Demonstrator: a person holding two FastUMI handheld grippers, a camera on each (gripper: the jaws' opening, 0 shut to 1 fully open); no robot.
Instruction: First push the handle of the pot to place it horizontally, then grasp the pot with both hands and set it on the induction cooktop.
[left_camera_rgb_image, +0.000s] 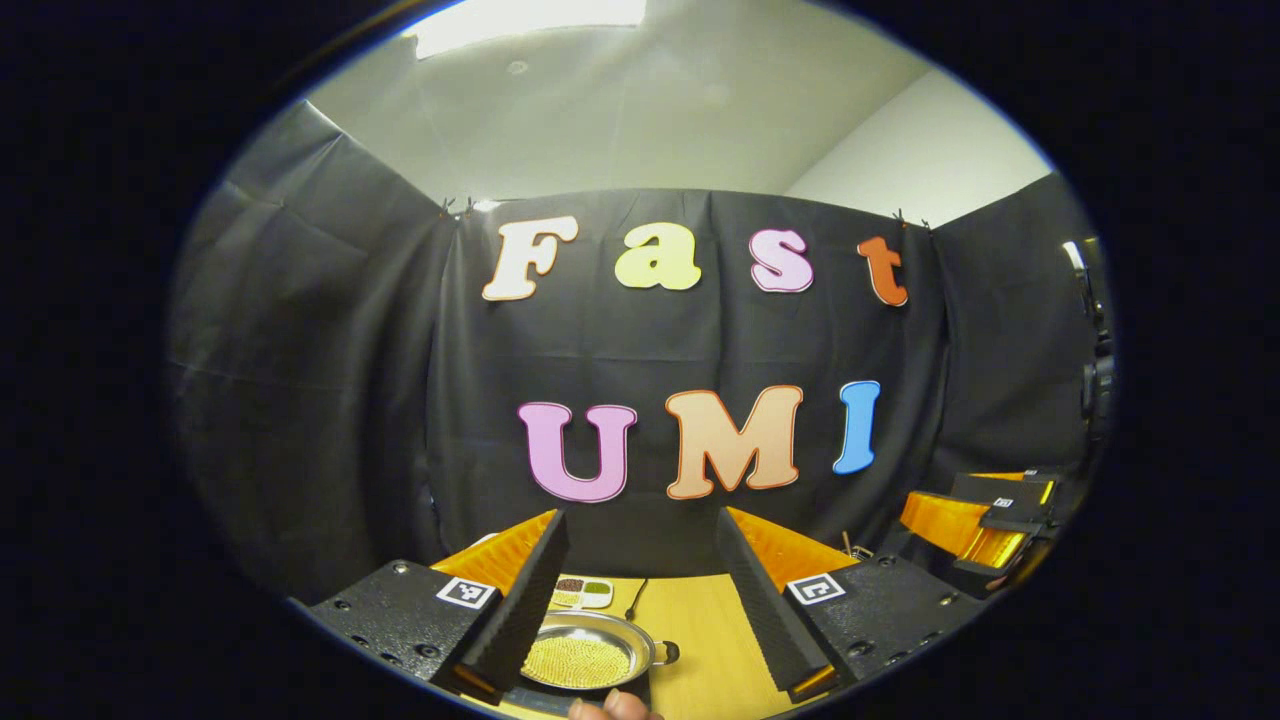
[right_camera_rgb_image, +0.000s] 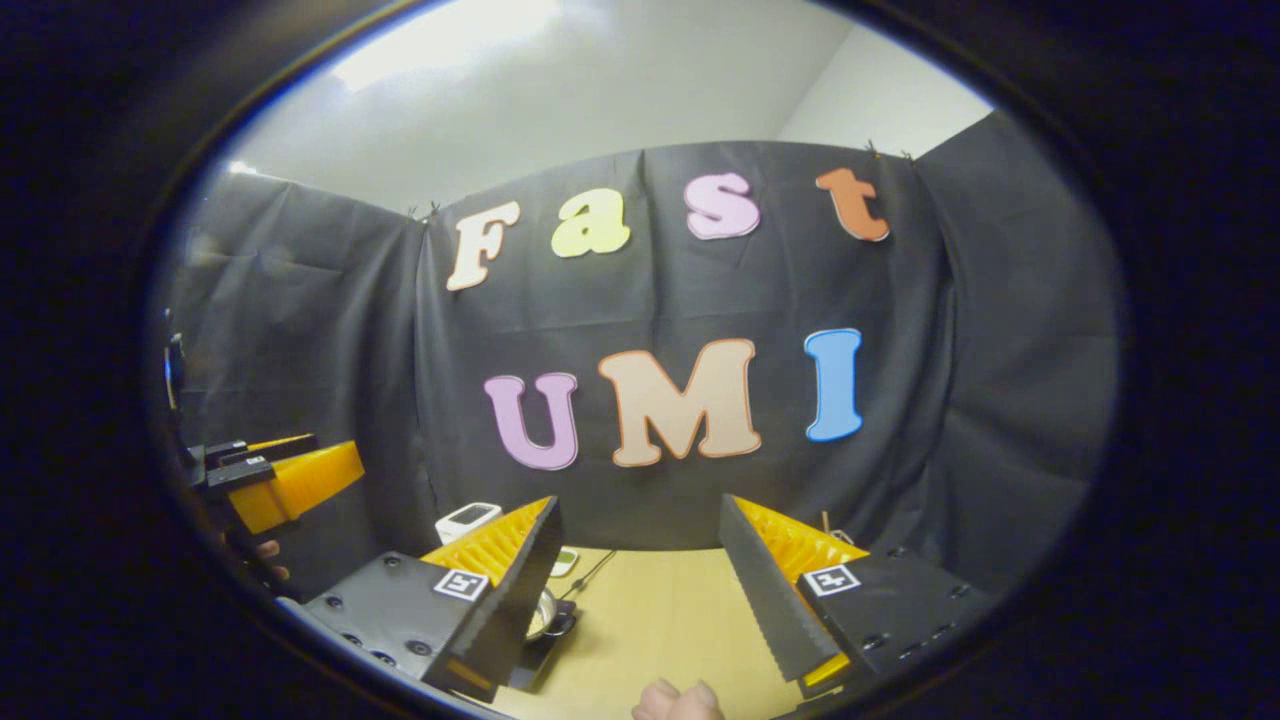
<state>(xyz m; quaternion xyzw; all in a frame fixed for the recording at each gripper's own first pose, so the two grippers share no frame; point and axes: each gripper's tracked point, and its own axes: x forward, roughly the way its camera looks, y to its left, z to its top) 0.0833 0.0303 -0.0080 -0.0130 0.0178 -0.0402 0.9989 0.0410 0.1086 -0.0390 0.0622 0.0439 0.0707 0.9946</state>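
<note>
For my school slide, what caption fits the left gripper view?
Open left gripper held above a wooden table, its fingers framing a steel pot of yellow grains.

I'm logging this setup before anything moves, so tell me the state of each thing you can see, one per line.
Left gripper: open, raised, holding nothing.
Right gripper: open, raised, holding nothing.
Round silver metal pot: upright, no lid, yellow grains inside, dark side handle to its right.
Small white divided dish: filled, behind the pot.
</note>
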